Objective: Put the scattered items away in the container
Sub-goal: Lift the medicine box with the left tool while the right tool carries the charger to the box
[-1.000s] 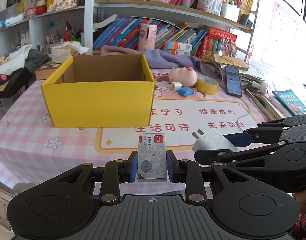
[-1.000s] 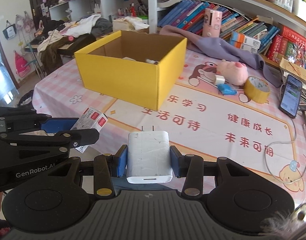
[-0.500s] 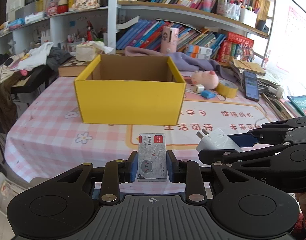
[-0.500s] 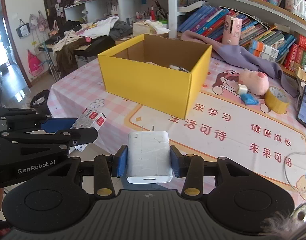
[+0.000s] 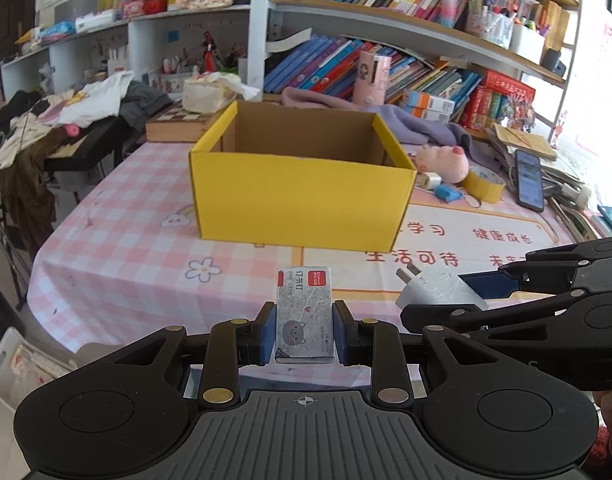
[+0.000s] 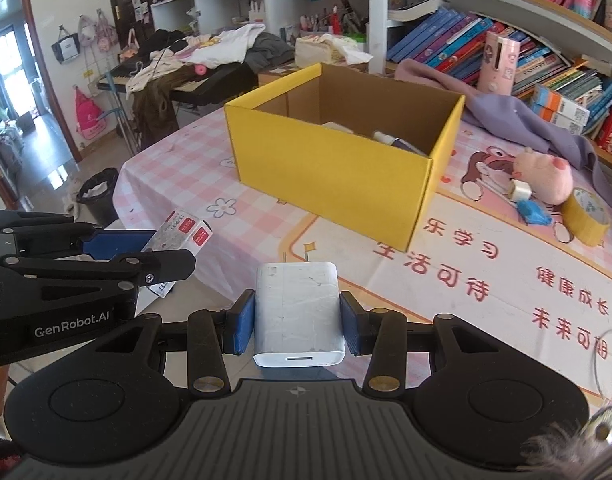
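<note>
1. The left gripper (image 5: 304, 330), black plastic with blue rubber pads, pinches a small grey cardboard staple box (image 5: 304, 314) by its two long sides; the box sits upright between the pads, held above the near edge of the table.
2. The staple box has a worn, scuffed face with a cartoon cat drawn low on it, a red label at the top corner and the characters "订书钉" beside it.
3. The right gripper (image 6: 297, 322), of the same black build, is clamped on a white rectangular plastic wall charger (image 6: 297, 314), prongs pointing away and its slot-shaped port facing the camera. The charger's shell is smooth with fine scratches.
4. The left gripper's body reads "GenRobot.AI" in white in the right wrist view.
5. The open yellow cardboard box (image 5: 303, 204), plain brown inside, stands on the table beyond both grippers, well apart from the held items; a few small things lie inside it, too hidden to name.
6. The pink-and-white checked tablecloth (image 5: 117, 256) has flower prints; a glossy mat (image 6: 506, 280) beside the box carries red characters, including "生活可待".
7. A pink plush pig (image 6: 544, 176) and a yellow roll of tape (image 6: 586, 216) lie right of the box.
</note>
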Available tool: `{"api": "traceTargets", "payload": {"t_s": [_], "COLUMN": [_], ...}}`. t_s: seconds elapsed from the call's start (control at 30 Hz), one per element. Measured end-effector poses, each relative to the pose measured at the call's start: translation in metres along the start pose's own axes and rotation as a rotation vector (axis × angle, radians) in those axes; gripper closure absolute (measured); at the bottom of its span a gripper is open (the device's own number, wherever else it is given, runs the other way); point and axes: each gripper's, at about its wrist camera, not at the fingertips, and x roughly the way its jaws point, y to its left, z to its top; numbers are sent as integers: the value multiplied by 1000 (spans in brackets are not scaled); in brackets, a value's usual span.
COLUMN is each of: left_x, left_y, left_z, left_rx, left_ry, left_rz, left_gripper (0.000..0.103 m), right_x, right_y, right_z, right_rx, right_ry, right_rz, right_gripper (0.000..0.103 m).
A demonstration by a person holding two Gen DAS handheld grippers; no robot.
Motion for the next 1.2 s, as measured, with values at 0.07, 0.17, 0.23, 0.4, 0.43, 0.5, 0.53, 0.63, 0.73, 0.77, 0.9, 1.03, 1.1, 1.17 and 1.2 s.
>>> {"api": "traceTargets", "payload": {"t_s": [0.07, 0.17, 0.23, 0.4, 0.43, 0.5, 0.53, 0.63, 0.73, 0.77, 0.9, 1.03, 1.1, 1.17, 1.2], "left_x": [3, 8, 12, 23, 25, 31, 34, 45, 59, 64, 85, 115, 131, 147, 154], "left_y": [3, 7, 9, 14, 15, 15, 16, 16, 16, 15, 17, 19, 20, 21, 20], "left_z": [2, 7, 13, 37, 43, 56, 64, 85, 107, 115, 140, 160, 168, 173, 174], "left_rx": [-5, -13, -15, -19, -15, -3, 4, 16, 52, 66, 101, 154, 180, 209, 223], "left_ry": [9, 8, 2, -22, -28, -42, -51, -73, -90, -95, -100, -65, -30, 6, 24], "left_rz": [6, 11, 13, 7, 3, -4, -6, -17, -25, -25, -23, -18, -22, -29, -34], "left_gripper": [75, 75, 75, 75, 75, 75, 75, 75, 75, 75, 75, 75, 75, 75, 75], "right_x": [4, 9, 11, 19, 20, 22, 23, 28, 36, 39, 54, 80, 96, 112, 120], "right_y": [-1, -4, -6, -14, -17, -24, -27, -39, -50, -54, -70, -86, -93, -98, -101], "right_z": [2, 9, 14, 36, 42, 54, 60, 80, 98, 105, 129, 152, 162, 169, 172], "right_rx": [-2, 8, 4, -9, -7, -3, -3, -1, -5, -5, -26, -68, -94, -122, -135], "right_ry": [2, -6, -19, -62, -72, -93, -103, -129, -153, -161, -178, -148, -119, -83, -63], "right_rz": [7, 10, 9, 4, 2, -2, -5, -16, -30, -35, -50, -54, -56, -57, -56], "right_gripper": [62, 62, 62, 62, 62, 62, 62, 62, 62, 62, 62, 62, 62, 62, 62]}}
